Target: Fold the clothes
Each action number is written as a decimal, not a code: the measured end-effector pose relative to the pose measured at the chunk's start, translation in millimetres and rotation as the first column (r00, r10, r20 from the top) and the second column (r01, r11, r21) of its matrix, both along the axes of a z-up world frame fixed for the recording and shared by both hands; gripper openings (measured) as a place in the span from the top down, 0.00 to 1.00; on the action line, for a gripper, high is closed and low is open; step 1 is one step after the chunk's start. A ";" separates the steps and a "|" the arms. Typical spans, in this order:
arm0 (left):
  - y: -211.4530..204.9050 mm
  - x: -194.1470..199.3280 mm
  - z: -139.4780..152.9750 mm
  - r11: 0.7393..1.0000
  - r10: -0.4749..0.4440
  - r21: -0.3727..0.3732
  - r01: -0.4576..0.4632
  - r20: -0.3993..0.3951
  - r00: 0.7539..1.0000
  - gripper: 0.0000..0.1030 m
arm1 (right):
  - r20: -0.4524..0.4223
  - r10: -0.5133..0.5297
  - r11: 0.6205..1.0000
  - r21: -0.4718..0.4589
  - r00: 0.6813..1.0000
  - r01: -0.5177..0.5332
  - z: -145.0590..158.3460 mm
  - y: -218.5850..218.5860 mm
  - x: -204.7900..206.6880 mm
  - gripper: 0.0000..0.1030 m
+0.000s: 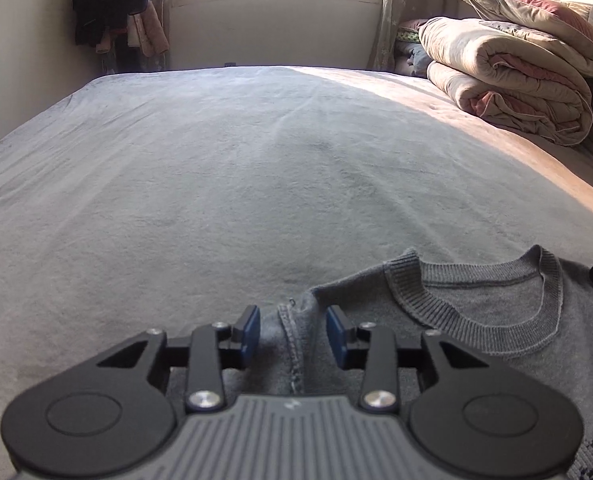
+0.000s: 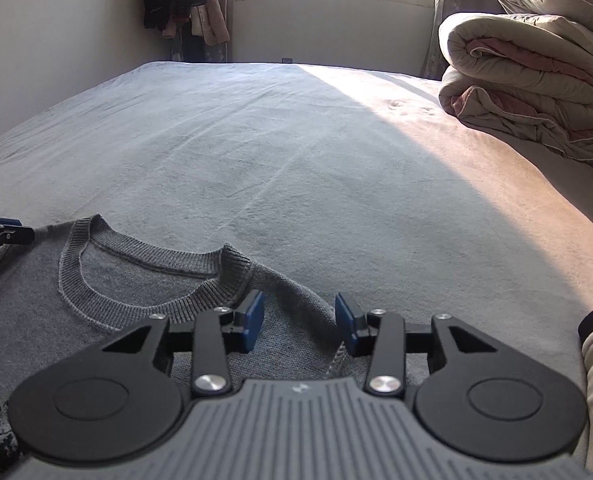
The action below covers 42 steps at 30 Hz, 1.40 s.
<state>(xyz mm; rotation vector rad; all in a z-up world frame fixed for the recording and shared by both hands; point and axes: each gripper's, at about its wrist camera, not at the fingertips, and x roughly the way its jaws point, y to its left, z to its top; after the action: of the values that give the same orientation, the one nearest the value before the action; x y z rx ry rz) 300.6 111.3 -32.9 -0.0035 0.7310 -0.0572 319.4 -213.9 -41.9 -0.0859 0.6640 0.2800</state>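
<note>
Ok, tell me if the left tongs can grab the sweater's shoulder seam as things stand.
Probably yes: the left tongs are open astride the sweater shoulder seam, with nothing between.

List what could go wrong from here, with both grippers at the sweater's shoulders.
1. Both the left gripper and right gripper stand open over the grey sweater; closing too shallow may pinch only the top layer, so the back stays on the bed.
2. The left shoulder seam is bunched, so a crease may get folded in.
3. An uneven lift may skew the ribbed collar.
</note>
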 end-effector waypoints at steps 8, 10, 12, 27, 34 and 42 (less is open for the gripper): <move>24.9 -76.2 24.6 0.999 0.022 -0.040 -0.025 -0.068 0.997 0.55 | -0.076 0.015 0.998 0.067 0.997 -0.010 21.0 -13.1 -58.6 0.57; 31.5 -93.5 23.1 0.998 0.040 -0.053 -0.045 -0.084 0.996 0.55 | -0.091 0.023 0.998 0.063 0.996 -0.017 23.4 -12.2 -75.5 0.57; 38.1 -108.6 19.8 0.994 0.063 -0.078 -0.072 -0.110 0.992 0.55 | -0.108 0.029 0.998 0.057 0.994 -0.023 24.8 -12.2 -91.2 0.57; 42.2 -224.7 -7.8 0.970 0.074 -0.211 -0.122 -0.219 0.973 0.56 | -0.180 -0.004 0.992 0.122 0.984 0.026 25.6 -52.0 -215.1 0.57; 46.3 -294.0 -13.2 0.947 0.066 -0.295 -0.130 -0.217 0.974 0.58 | -0.192 -0.095 0.983 0.138 0.977 0.122 5.8 -86.8 -287.8 0.57; 48.1 -367.1 -21.6 0.895 0.016 -0.429 -0.120 -0.239 0.971 0.58 | -0.241 -0.149 0.946 0.248 0.959 0.209 -12.5 -113.2 -352.1 0.57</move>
<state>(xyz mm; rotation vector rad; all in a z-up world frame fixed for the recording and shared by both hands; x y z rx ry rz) -66.4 159.3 -54.5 -0.4793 0.9369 -0.1570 -32.7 -327.2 -54.4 0.2726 0.8418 0.2026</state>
